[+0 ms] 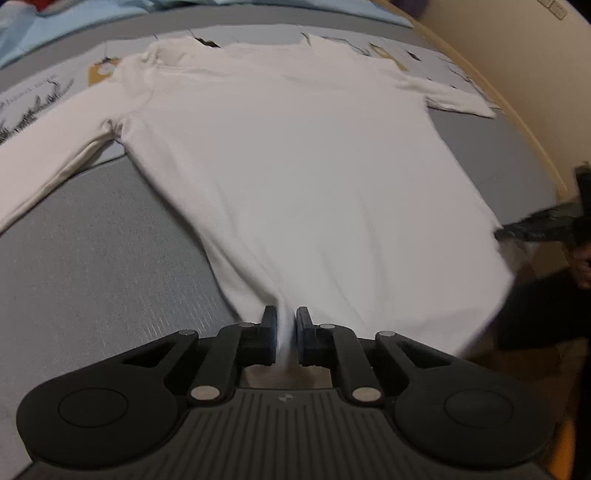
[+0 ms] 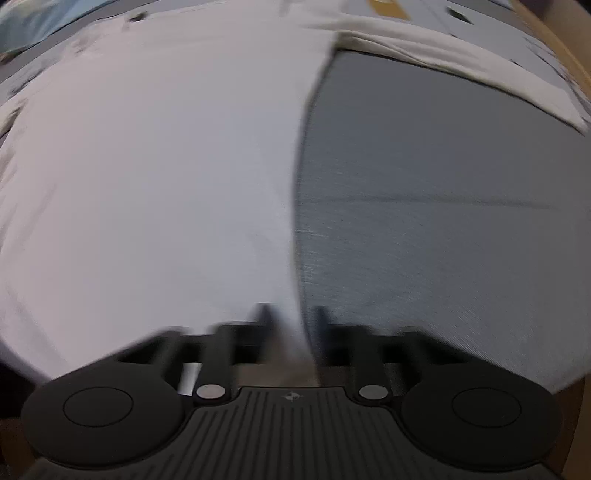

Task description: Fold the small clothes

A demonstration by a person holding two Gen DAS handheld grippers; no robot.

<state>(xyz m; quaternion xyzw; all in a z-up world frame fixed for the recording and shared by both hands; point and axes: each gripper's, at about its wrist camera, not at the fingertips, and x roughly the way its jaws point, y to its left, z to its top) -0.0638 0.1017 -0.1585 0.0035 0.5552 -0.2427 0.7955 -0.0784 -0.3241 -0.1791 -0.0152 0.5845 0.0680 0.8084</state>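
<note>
- White long-sleeved shirt (image 1: 295,155) lies flat and spread on the grey mat (image 1: 92,251), both sleeves out. No fold made yet; all of the folding is left.
- Left gripper (image 1: 285,325): jaws clenched on a pinch of the shirt's near hem.
- Right gripper (image 2: 291,325): blurred, jaws look clenched on the hem at the shirt's right side edge.
- Room: bare mat on both sides of the shirt, space to fold forward; wooden edge (image 1: 509,92) close on the right, blue cloth (image 1: 92,22) beyond the collar.
</note>
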